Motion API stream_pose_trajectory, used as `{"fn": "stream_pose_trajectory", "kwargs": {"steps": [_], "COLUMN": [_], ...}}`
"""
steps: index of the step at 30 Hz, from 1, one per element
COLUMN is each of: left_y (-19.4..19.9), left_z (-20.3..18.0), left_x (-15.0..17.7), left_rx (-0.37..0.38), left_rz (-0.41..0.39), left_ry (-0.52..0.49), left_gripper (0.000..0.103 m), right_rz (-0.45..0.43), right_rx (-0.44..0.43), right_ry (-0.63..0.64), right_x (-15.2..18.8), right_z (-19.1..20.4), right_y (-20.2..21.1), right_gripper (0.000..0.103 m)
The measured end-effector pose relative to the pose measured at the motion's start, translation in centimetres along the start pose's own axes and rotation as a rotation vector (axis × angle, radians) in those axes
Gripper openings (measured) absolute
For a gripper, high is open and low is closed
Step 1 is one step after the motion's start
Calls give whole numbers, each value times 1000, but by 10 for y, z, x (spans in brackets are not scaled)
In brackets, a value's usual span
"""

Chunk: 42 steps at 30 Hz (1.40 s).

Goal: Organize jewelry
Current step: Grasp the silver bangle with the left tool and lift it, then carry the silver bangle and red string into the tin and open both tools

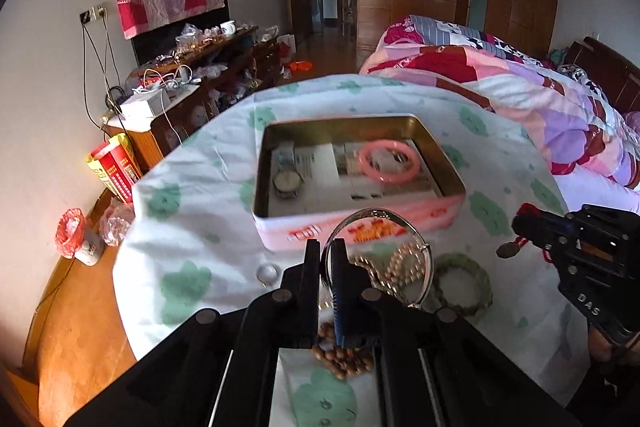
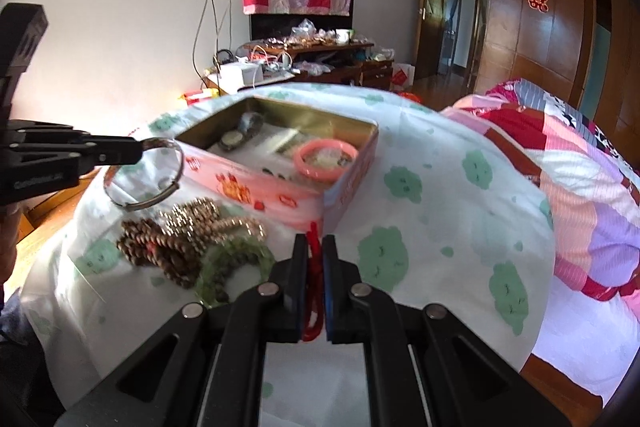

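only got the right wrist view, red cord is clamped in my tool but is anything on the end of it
Observer: Yes. The left wrist view shows a round brownish pendant dangling from the red cord just below the right tool.
Operator: ok and is the left tool really pinching that silver bangle or just hooked in it
Observer: Pinching. Seen from behind, the left tool is shut, with the band of the silver bangle caught between its two fingers.

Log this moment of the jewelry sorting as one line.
left gripper: shut on silver bangle | right gripper: shut on red cord | tin: open, holds watch, pink bangle
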<state>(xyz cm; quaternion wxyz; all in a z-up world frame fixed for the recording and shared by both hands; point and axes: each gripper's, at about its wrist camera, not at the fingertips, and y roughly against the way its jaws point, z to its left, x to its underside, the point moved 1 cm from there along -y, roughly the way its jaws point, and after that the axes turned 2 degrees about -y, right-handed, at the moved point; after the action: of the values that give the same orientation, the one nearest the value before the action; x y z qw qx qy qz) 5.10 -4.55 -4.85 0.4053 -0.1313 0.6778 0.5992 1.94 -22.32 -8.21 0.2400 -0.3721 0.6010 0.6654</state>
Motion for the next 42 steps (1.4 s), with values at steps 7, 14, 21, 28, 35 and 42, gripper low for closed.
{"fn": "stream_pose_trajectory", "kwargs": {"steps": [7,14,21,28,35,42], "left_y": [-6,-27,-52,-76,-95,-110], "left_z": [9,21,24,28,30,26], "left_x": [-24,-51,-71,-76,-74,-69], "left_rx": [-32,-73,-103,-111,-112,-94], "left_rz": [-17,-14,4,36,71,102], "left_ry": [-24,-39,-39,-22,-31,-48], "left_gripper": [4,4,4,4,4,6], "right_rz": [-22,-49,-69,-52,-9,39], "right_rx": [-13,-10,-4,3,3,13], "right_ry": [-6,7,29,58,55,64], "right_x": [-23,-56,-85,-102,-100,-95], "right_z": [-9,-19,-14,-3,1,2], "right_y": [1,-7,-24,-57,-89,-107], "right_gripper": [7,7,7,7,7,7]}}
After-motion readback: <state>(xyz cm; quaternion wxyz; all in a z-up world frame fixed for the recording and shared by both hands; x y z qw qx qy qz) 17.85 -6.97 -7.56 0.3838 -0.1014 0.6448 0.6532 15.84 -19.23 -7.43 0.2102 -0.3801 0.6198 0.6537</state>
